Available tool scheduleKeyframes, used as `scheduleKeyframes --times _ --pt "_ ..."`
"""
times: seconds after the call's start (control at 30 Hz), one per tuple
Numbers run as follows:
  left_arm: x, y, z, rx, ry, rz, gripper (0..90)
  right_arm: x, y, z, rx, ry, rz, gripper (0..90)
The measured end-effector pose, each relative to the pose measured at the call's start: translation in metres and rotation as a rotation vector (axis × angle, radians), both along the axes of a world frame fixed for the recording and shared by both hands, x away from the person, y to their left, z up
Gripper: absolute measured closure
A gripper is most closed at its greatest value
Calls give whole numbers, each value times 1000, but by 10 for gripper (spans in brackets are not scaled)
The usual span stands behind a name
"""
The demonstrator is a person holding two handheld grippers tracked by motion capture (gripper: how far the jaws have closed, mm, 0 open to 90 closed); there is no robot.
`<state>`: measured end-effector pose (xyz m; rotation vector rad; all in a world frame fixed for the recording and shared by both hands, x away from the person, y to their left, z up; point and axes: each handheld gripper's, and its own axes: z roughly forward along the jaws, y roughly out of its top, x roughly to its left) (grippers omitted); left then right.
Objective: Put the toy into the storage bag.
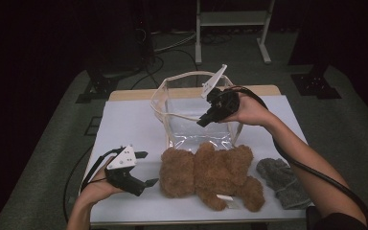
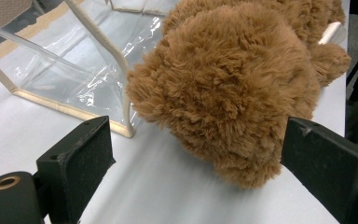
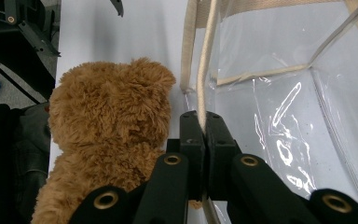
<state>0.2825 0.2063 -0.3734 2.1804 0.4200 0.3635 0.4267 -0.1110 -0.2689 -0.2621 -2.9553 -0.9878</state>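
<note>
the clear plastic bag (image 1: 191, 112) with cream trim stands open on the white table (image 1: 124, 120), and everything else sits around it. the brown teddy bear (image 1: 211, 175) lies just in front of the bag, touching its base. the right gripper (image 1: 205, 120) is clamped tight on the bag's cream rim cord (image 3: 204, 84), above the bear. the left gripper (image 1: 146, 168) rests on the table left of the bear, jaws wide apart and empty. a grey knitted cloth (image 1: 282, 182) lies right of the bear.
</note>
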Motion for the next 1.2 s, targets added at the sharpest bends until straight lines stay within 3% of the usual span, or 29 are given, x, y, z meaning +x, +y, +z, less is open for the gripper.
scheduleKeyframes --times 0.1,0.27,0.3,0.33,0.47,0.67,0.8,0.97,1.2 --pt "0 0 0 -6 -1 1 83 1 -2 0 7 3 -16 828" --pt "-1 0 0 -10 -3 0 83 2 -10 6 43 2 -61 583" --pt "-1 0 0 -10 -4 -2 83 2 -10 6 43 2 -61 583" --pt "-1 0 -1 -12 -4 -3 83 -1 -14 10 60 -4 -68 510" --pt "-1 0 -1 -16 -9 -2 83 -9 -24 22 109 -20 -59 385" --pt "-2 3 1 -26 -12 8 83 -27 -34 34 121 -76 -52 319" --pt "-1 4 0 -27 -9 15 83 -43 -38 36 137 -80 -33 311" --pt "-1 5 0 -29 -11 25 83 -62 -33 24 107 -67 13 289" --pt "-2 8 1 -33 -15 26 83 -83 -22 -16 81 -41 52 281"
